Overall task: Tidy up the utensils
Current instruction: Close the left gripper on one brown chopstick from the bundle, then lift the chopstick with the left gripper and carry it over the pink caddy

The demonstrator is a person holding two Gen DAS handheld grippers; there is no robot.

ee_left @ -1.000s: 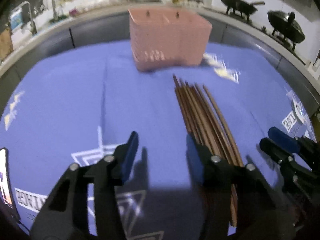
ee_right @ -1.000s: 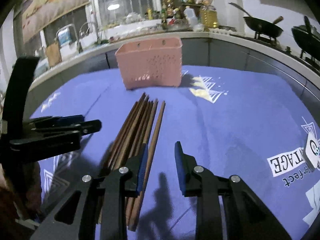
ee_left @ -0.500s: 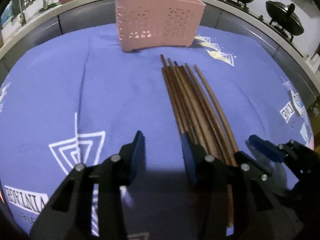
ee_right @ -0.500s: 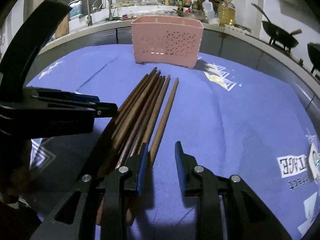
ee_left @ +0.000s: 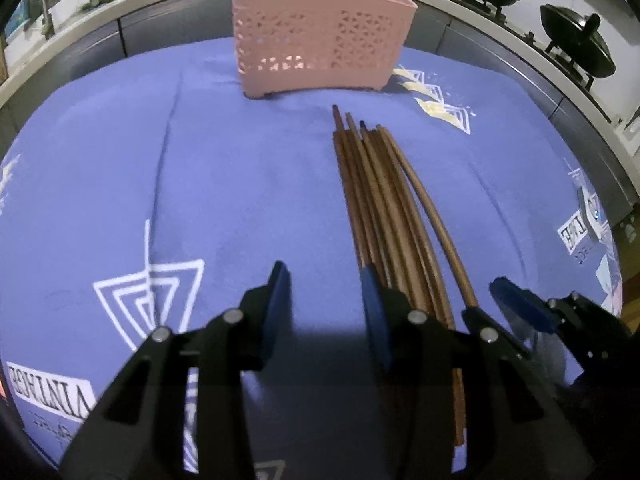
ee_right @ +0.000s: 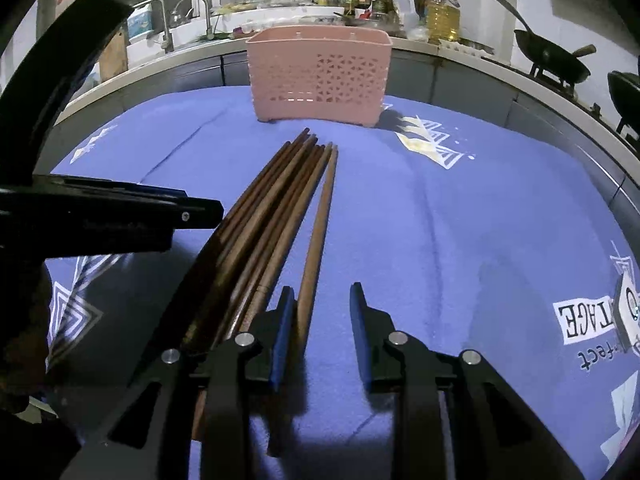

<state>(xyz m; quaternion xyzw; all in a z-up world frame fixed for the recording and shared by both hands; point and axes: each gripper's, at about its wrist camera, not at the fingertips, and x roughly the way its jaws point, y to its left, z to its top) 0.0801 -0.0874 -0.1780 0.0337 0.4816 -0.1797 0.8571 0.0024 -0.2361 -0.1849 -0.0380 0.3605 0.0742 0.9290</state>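
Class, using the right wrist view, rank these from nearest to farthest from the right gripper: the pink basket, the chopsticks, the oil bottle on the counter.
1. Chopsticks: on the cloth, just left of the right gripper.
2. Pink basket: ahead, beyond the chopstick tips.
3. Oil bottle: behind the basket, on the counter.

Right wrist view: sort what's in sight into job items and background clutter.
Belongs to the job:
- chopsticks, bundled on the blue cloth
- pink basket, standing beyond their tips
- left gripper and right gripper, both empty

Just lying about:
- wok on the stove
- oil bottle on the counter
- faucet
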